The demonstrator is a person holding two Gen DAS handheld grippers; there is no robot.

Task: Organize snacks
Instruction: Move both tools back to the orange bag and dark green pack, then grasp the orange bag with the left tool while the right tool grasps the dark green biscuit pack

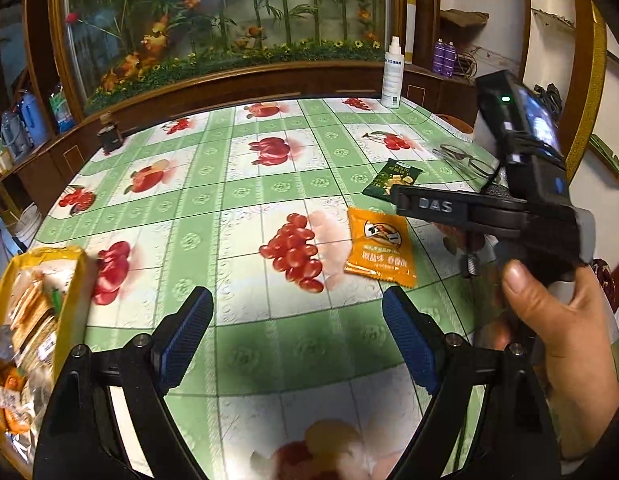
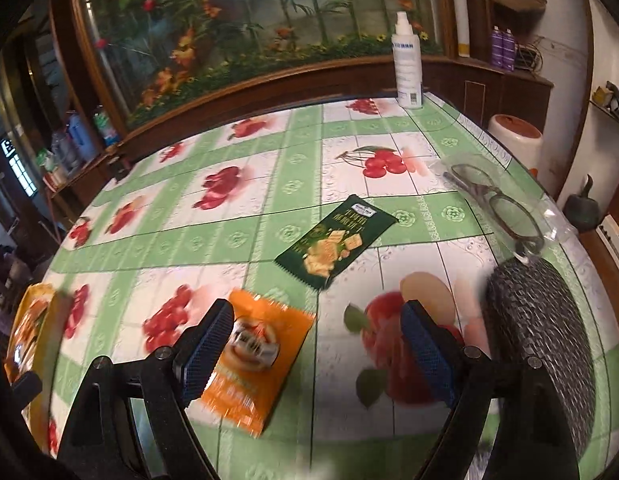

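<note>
You were at the reach-in, before any pickup. Your left gripper [image 1: 295, 336] stood wide open over bare tablecloth [image 1: 237, 200], holding nothing. Your right gripper [image 2: 317, 340] was equally wide and empty, its left pad over the orange packet's [image 2: 249, 356] edge, whether touching, I couldn't tell. The green packet [image 2: 335, 242] lay just beyond, flat on the cloth. The yellow bag [image 1: 33, 320] of snacks sat at the table's left edge, well apart from both. Next, I'd judge, you needed to drop lower, straddle the orange packet and close on it. The bag was cut off and blurred; glasses [image 2: 497, 204] in clear wrap lay far right.
</note>
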